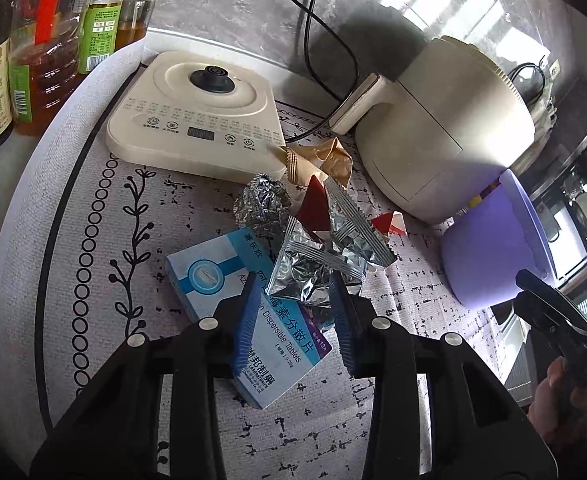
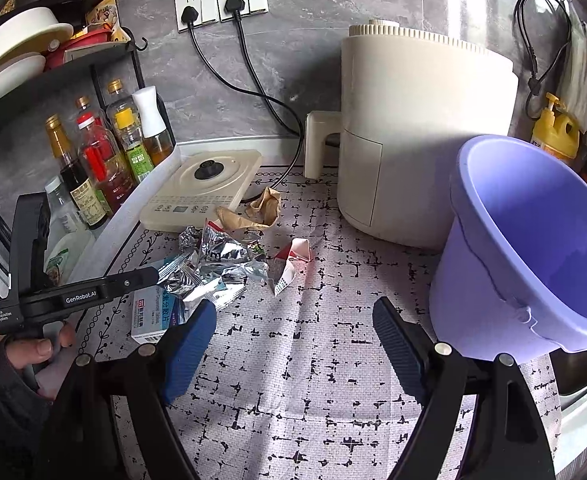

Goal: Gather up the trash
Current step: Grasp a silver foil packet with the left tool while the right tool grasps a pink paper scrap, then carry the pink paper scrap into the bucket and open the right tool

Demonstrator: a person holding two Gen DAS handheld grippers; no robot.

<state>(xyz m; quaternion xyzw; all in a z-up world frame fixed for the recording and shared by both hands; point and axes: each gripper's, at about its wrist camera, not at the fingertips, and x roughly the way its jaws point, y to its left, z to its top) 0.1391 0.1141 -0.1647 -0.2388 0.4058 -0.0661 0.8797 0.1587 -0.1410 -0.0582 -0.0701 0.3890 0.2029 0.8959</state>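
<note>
Silver foil wrapper (image 1: 317,268) is lying partly on the pill box (image 1: 229,280), on the patterned mat (image 1: 105,240) covering the tabletop, in a small litter pile. Left tongs (image 1: 293,300) are sitting narrowed around the wrapper's near edge and the box; whether the blue pads (image 1: 249,312) are actually pressing on either is unclear. Foil ball (image 1: 261,204), brown paper (image 1: 317,160) and a red-white scrap (image 1: 389,222) are lying just behind the wrapper, in front of the cream hotplate (image 1: 197,116). Air fryer (image 2: 421,132) is standing to the right, purple bucket (image 2: 533,240) just beside it, tilted toward the camera. Right tongs (image 2: 293,344) are hanging wide apart over bare mat near the bucket, gripping nothing. Oil bottles (image 2: 101,160) are standing at the far left.
</note>
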